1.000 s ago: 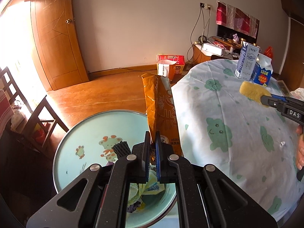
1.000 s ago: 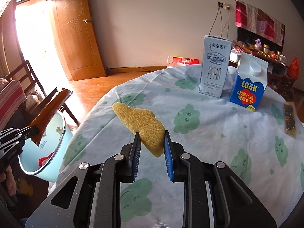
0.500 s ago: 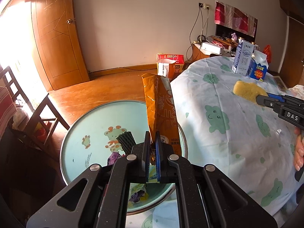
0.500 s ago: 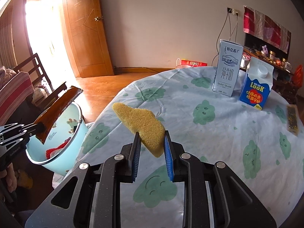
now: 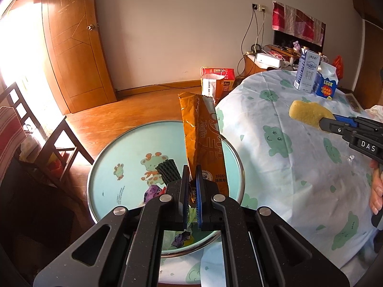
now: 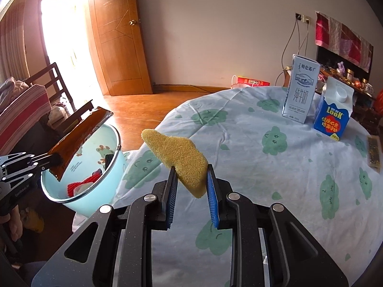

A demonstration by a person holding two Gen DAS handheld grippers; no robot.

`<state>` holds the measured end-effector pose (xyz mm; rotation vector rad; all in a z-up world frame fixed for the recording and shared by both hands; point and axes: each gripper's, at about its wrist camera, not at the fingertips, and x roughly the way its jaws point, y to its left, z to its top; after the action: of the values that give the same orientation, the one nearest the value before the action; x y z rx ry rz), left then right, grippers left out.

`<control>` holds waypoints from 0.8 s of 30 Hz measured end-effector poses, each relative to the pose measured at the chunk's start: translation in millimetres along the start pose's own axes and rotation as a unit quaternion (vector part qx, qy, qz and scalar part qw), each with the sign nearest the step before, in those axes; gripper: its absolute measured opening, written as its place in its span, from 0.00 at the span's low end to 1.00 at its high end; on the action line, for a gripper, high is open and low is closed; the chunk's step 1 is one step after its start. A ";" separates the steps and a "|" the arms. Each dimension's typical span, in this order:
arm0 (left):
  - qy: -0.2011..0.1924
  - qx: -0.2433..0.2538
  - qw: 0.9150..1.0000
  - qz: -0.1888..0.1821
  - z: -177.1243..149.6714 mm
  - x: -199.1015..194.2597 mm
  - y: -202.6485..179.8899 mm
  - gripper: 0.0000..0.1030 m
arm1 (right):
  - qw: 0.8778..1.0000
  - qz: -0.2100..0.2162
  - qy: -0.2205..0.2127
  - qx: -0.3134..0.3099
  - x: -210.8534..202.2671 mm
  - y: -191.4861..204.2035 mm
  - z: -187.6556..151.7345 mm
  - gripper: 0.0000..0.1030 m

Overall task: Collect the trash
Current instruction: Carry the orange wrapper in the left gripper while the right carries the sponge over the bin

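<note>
My left wrist view looks steeply down past my own jaws into the basin (image 5: 115,191) close below. My right wrist view faces across the counter (image 6: 263,167) from near its edge. Both share the basin (image 6: 117,165), counter (image 5: 287,167) and milk cartons (image 6: 300,88).

A brown door (image 6: 117,35) stands far past the jaws. A wooden chair (image 5: 47,141) sits off to their left on the wood floor (image 5: 134,110).
</note>
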<state>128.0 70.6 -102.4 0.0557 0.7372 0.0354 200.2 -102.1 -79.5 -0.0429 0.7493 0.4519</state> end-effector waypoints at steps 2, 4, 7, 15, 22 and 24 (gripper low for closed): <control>0.000 0.000 1.000 0.003 -1.1 -1.3 2.9 0.04 | 1.000 0.003 -0.001 -0.004 0.2 4.8 0.7 0.24; 0.001 -0.001 1.000 0.005 -3.1 -2.6 6.4 0.04 | 1.000 0.005 -0.001 -0.007 0.6 8.1 1.2 0.24; 0.002 -0.002 1.000 0.008 -5.8 -3.9 11.6 0.04 | 1.000 0.009 0.001 -0.012 1.4 14.7 1.8 0.24; 0.003 -0.007 1.000 0.019 -11.7 -7.8 24.8 0.04 | 1.000 0.017 0.004 -0.026 4.8 30.3 4.0 0.24; 0.003 -0.013 0.999 0.029 -14.9 -11.9 37.6 0.04 | 0.999 0.026 0.005 -0.039 8.0 46.5 8.7 0.24; 0.002 -0.015 0.999 0.032 -15.3 -13.4 41.4 0.04 | 0.999 0.027 0.004 -0.042 8.6 49.3 9.7 0.24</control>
<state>107.2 111.7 -102.0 0.0506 0.7384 0.1071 191.8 -52.3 -72.1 -0.1029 0.7404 0.5357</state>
